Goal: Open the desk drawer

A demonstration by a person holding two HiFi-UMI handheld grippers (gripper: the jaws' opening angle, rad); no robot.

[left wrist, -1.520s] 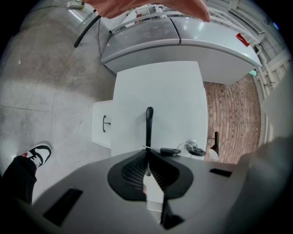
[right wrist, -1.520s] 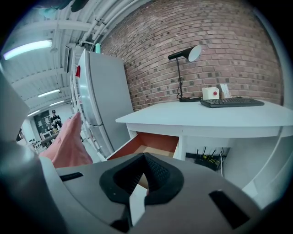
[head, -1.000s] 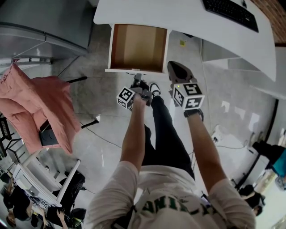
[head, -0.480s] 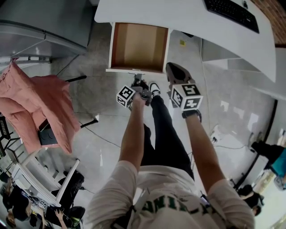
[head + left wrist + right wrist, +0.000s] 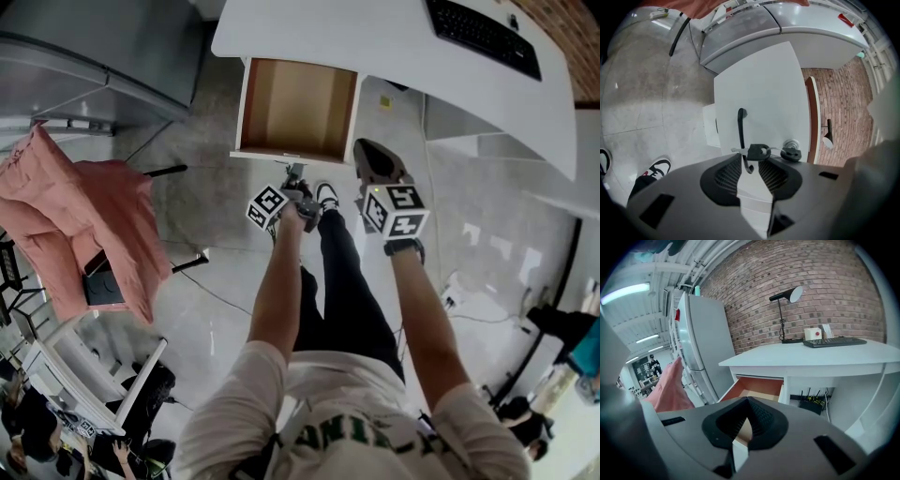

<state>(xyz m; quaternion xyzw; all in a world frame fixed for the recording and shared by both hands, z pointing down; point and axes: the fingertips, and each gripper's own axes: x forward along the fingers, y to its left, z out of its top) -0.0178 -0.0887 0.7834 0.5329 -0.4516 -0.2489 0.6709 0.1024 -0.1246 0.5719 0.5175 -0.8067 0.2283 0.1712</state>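
Seen from above, a person stands at a white desk (image 5: 394, 47) with a gripper in each hand. The desk drawer (image 5: 298, 108) is pulled well out from under the desktop, its brown inside bare.

The left gripper (image 5: 296, 178) sits just in front of the white drawer front (image 5: 764, 93), at the middle of its front edge. In the left gripper view, the thin black handle (image 5: 740, 131) runs down the front panel and its lower hooked end lies between the jaws. The jaws are opening, with a gap wider than the handle, so the pads do not clamp it. A bunch of keys (image 5: 758, 151) hangs from the lock (image 5: 791, 151) just beside the handle (right at the jaw tips).

The right gripper (image 5: 367, 150) hangs near the drawer's right front corner, apart from it. Its jaws are drawn together at the tips and hold nothing. A keyboard (image 5: 483, 36) lies on the desktop.
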